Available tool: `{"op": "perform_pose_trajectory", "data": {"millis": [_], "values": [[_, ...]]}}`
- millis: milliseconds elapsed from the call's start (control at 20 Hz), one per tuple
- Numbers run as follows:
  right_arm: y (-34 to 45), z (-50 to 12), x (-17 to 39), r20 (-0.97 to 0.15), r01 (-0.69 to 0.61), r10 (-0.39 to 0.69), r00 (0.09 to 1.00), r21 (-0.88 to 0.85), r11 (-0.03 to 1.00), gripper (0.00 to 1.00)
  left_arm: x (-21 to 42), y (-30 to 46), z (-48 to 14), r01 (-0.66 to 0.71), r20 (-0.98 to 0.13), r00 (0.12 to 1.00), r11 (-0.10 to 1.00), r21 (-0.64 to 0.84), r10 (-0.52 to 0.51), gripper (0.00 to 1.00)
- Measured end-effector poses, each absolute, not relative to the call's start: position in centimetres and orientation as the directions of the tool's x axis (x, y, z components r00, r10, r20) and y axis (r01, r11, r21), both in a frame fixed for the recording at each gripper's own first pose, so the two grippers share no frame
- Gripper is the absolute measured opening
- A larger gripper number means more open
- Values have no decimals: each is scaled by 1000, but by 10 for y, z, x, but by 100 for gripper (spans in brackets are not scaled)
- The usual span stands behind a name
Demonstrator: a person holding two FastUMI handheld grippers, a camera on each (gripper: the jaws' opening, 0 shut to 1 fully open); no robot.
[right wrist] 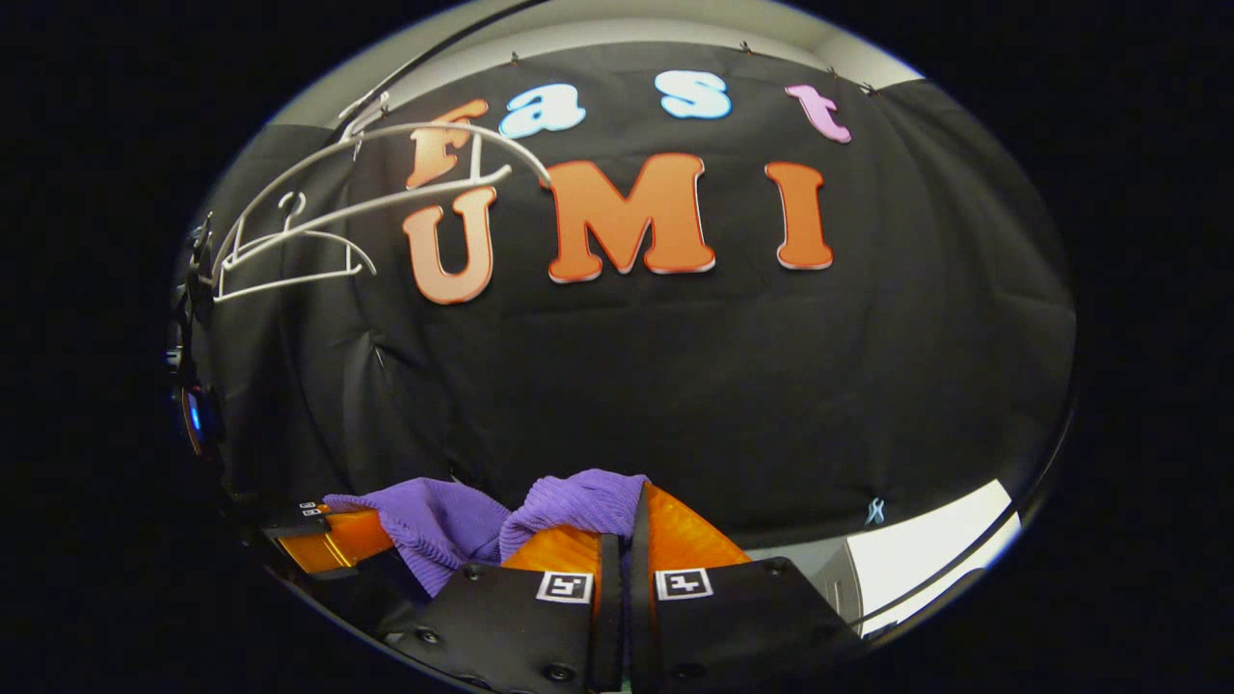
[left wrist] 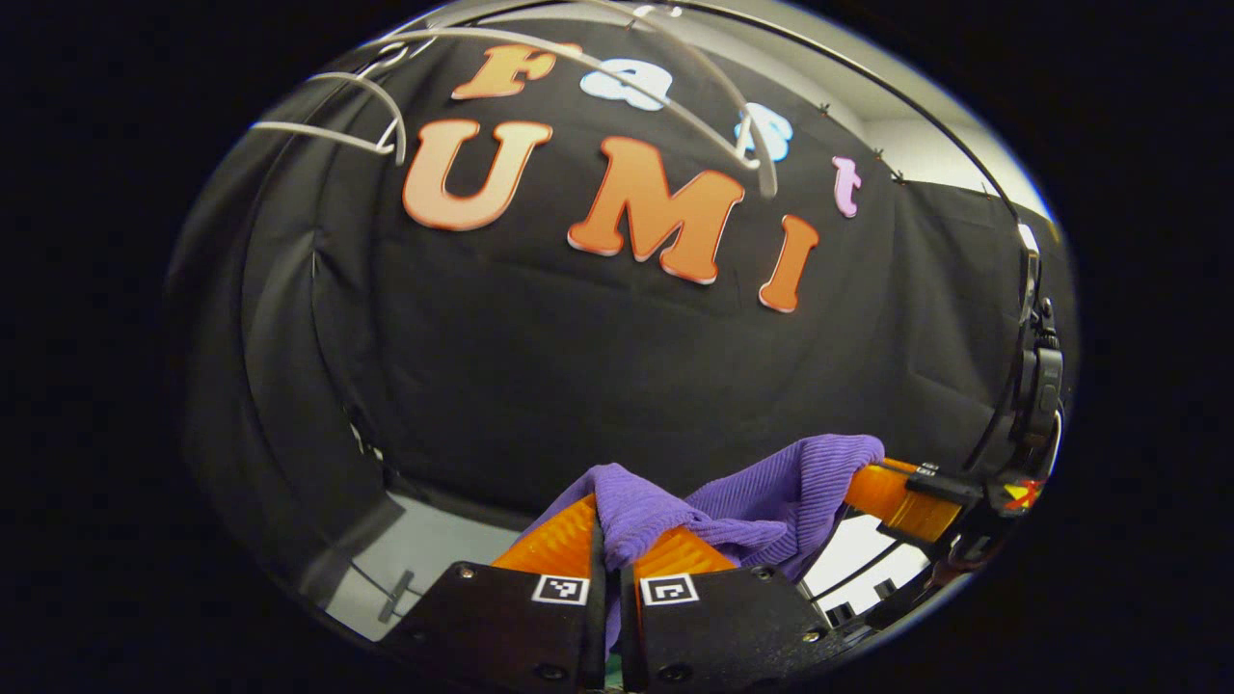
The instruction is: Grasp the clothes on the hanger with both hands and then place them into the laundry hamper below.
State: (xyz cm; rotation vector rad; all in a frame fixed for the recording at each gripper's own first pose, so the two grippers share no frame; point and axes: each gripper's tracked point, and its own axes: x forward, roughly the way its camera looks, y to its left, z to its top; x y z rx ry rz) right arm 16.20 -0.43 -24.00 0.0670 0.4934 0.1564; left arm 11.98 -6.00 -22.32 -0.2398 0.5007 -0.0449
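Entry, as I log it: overhead rail [right wrist: 434, 56], thin and dark, carrying white wire hangers [left wrist: 318, 138], hooked on and bare. Pale floor [left wrist: 434, 549] beneath the wall.

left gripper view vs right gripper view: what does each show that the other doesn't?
Left gripper view alone: the left gripper close up, jaws shut on the purple garment, right gripper beyond. Right gripper view alone: its own right gripper close up, left gripper beyond. Both: the garment held between them, white hangers overhead.
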Motion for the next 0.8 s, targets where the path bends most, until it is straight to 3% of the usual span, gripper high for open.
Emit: {"op": "perform_pose_trajectory", "data": {"millis": [350,700,800], "values": [[12,-334,118,-712,-129,177,680,121,984,11,65,-84,-315,-55,-725,671,964,-260,-157,7],[8,-346,116,-754,-88,169,635,147,985,11,58,-86,-313,-184,-775,621,939,-291,-118,7],[7,-351,112,-759,-89,177,626,156,984,15,57,-82,-313,-197,-777,623,942,-271,-93,10]]}}
